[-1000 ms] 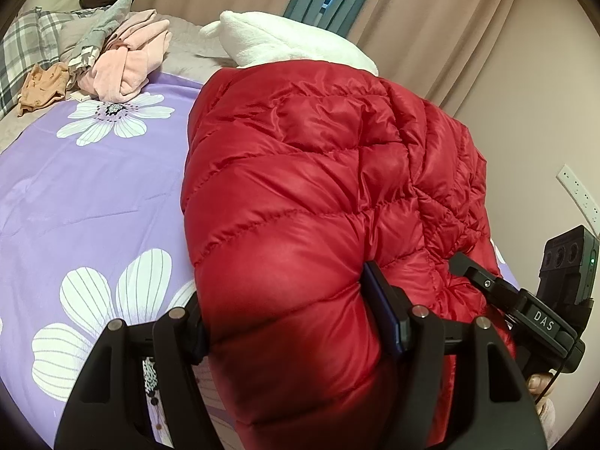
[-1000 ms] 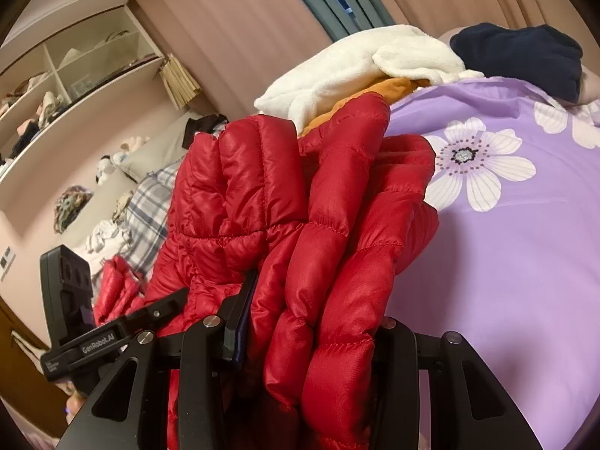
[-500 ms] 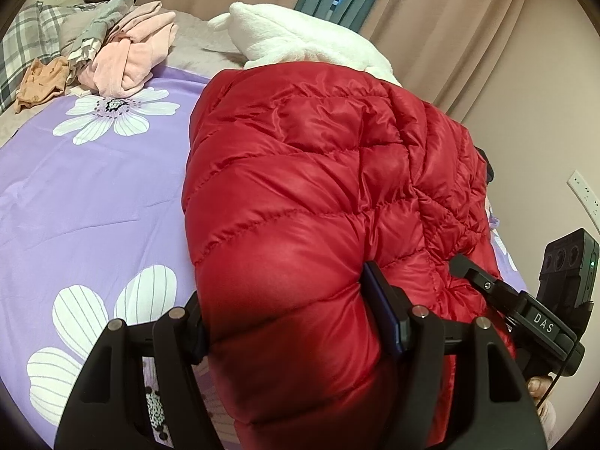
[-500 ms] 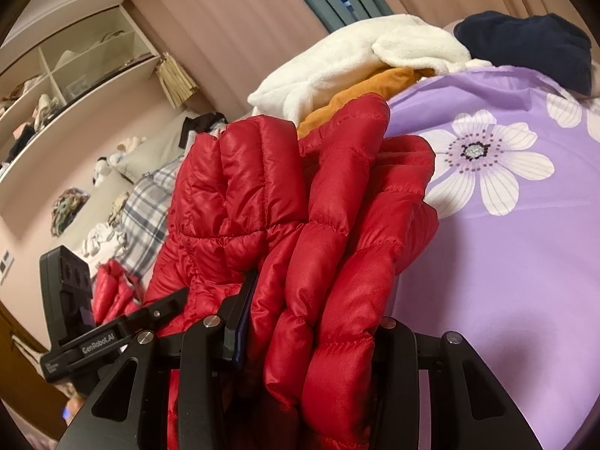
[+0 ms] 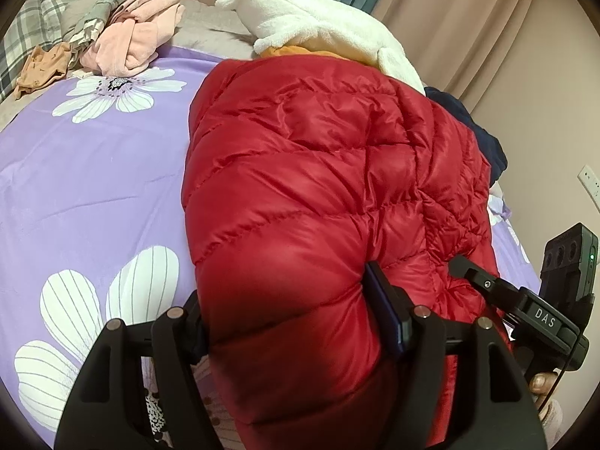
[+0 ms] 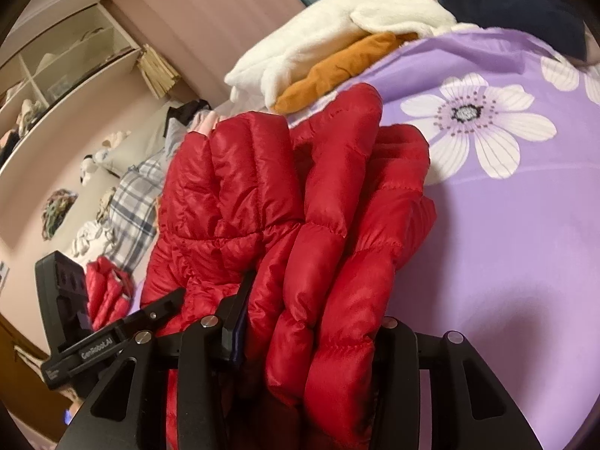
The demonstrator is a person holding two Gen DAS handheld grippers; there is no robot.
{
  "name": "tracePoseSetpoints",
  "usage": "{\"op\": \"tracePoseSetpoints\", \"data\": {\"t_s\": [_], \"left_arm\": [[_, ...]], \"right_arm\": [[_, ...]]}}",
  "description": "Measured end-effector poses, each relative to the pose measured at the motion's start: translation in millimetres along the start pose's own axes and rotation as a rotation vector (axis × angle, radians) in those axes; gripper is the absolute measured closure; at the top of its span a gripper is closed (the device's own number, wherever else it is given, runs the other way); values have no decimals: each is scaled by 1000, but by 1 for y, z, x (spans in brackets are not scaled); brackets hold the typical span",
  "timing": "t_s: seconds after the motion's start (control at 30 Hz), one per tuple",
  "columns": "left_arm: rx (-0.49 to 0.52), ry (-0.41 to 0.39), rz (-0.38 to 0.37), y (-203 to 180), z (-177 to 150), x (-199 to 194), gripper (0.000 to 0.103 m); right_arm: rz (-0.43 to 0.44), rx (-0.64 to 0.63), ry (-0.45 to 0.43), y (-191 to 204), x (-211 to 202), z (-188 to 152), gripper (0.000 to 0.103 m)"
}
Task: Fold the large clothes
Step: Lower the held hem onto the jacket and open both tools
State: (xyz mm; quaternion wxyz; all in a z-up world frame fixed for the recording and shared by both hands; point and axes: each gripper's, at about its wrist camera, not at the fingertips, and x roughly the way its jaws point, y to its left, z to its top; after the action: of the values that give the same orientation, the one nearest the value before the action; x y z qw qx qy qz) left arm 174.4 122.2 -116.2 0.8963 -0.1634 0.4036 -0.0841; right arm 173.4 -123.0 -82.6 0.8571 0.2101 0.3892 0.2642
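A red quilted puffer jacket [image 5: 318, 172] lies bunched over the purple flowered bed cover [image 5: 93, 187]. My left gripper [image 5: 288, 311] is shut on a thick fold at the jacket's near end, and both pads sink into the padding. In the right wrist view the jacket [image 6: 262, 195] stands up in several puffy folds above the cover [image 6: 506, 225]. My right gripper [image 6: 313, 311] clamps those folds; its jaws are opening slightly, with the padding still filling the gap and pressed by both pads. What lies under the jacket is hidden.
Beyond the jacket sit a white fleece [image 5: 318, 26], an orange garment [image 5: 285, 50] and a navy garment [image 5: 483, 138]. Pink clothes [image 5: 138, 45] and a plaid pillow [image 5: 22, 37] lie far left. Curtains and a wall socket [image 5: 588, 180] are on the right; shelves [image 6: 56, 60] line the other wall.
Both grippers have sunk toward the bed with the jacket still in them. The right wrist view has rolled a little, and the orange garment now shows under the white fleece.
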Motion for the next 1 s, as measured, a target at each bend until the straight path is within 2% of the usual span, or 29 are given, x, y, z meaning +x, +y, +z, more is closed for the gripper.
{"op": "tracePoseSetpoints", "data": {"t_s": [0.27,0.5,1.0], "left_arm": [[10,13,37,-4,-5,1,29],[4,34,77,-4,-6,-2,23],[23,30,142,-10,-13,-19,23]], "right_arm": [[-38,38,36,-7,3,-4,51],[-92,61,52,-8,2,-5,38],[-164,29,40,2,-13,-7,35]]}}
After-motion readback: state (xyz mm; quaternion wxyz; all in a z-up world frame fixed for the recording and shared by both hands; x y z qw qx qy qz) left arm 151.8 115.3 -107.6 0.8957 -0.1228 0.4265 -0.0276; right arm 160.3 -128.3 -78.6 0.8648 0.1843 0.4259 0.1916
